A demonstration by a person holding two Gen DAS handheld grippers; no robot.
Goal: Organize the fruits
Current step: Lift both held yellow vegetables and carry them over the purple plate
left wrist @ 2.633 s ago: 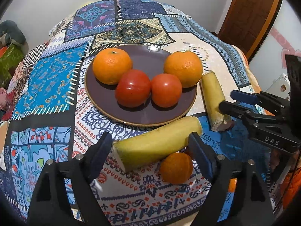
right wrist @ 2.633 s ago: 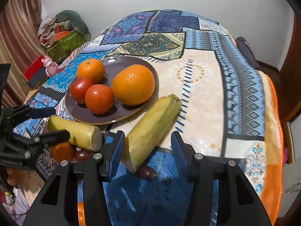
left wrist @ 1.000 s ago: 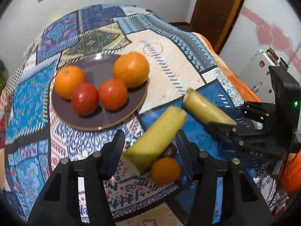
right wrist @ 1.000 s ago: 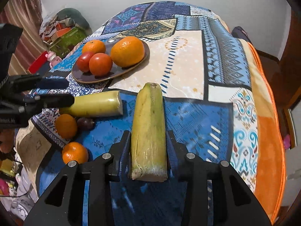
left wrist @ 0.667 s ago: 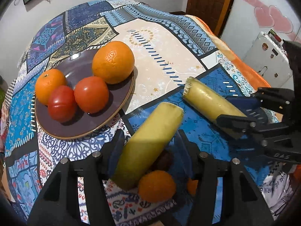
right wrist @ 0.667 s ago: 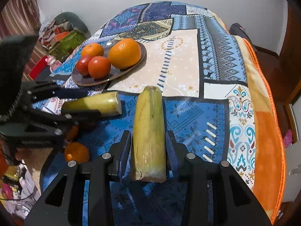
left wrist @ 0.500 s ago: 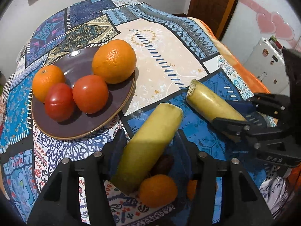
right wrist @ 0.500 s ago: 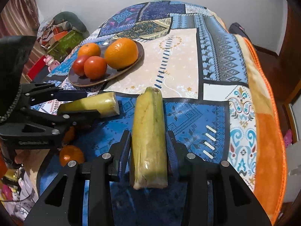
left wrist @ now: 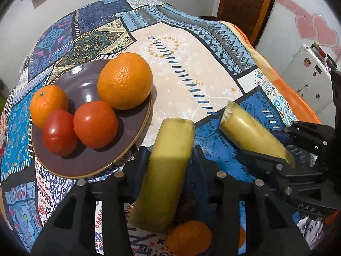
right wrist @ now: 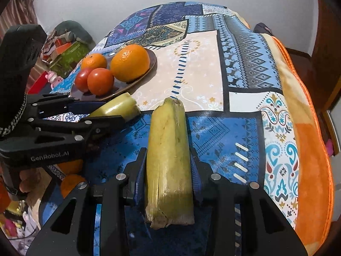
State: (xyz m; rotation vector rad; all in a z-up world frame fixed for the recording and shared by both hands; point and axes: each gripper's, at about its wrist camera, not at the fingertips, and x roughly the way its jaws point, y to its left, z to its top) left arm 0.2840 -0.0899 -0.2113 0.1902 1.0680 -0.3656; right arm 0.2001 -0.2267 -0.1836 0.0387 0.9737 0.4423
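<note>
My left gripper point(left wrist: 169, 155) is clamped on a yellow-green stalk piece point(left wrist: 165, 175), both fingers pressed to its sides, its cut end pointing away from me. Under it, close to me, a small orange point(left wrist: 188, 237) lies on the patterned cloth point(left wrist: 191, 68), with something dark just beyond it that I cannot make out.

My right gripper point(right wrist: 168, 166) is closed the same way on a second stalk piece point(right wrist: 169, 162), which lies lengthwise between the fingers, the fibrous cut end nearest me and the far tip over the blue patch of cloth. From the left camera this second piece shows to the right of the first, the two near each other but apart.

Farther out on my left sits the dark purple plate point(left wrist: 85, 85). On it are two tomatoes point(left wrist: 96, 123) side by side at the near edge, a small orange behind them on the left, and a big orange point(left wrist: 125, 80) at the right rim.

Beyond the plate the cloth runs on to a white wall.
</note>
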